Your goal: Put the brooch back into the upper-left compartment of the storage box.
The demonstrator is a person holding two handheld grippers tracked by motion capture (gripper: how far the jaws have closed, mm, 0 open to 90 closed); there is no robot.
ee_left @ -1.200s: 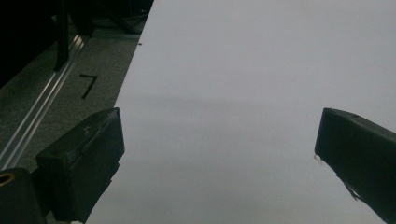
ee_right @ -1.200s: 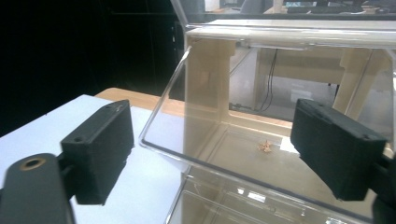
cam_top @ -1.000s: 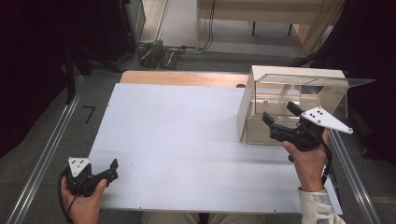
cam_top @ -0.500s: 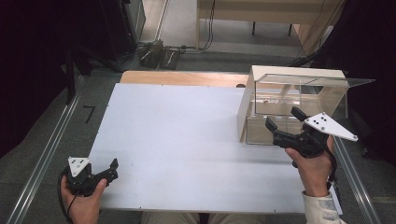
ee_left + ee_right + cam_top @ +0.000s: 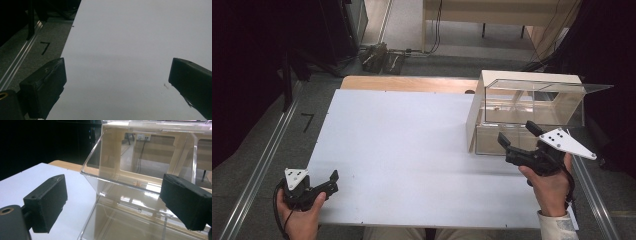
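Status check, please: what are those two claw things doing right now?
Left gripper open, low at near table edge. Right gripper open, facing clear box. Nothing held, nothing between.

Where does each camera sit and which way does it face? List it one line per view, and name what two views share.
High view: above the person's side, looking forward and down on the white rectangular table; both hands and forearms show, left claw, right claw.
Left gripper view: rides the left claw, facing the bare tabletop; both black jaws wide apart.
Right gripper view: rides the right claw, facing the clear plastic box with cream frame.
Shared: the high and right gripper views both show that box.
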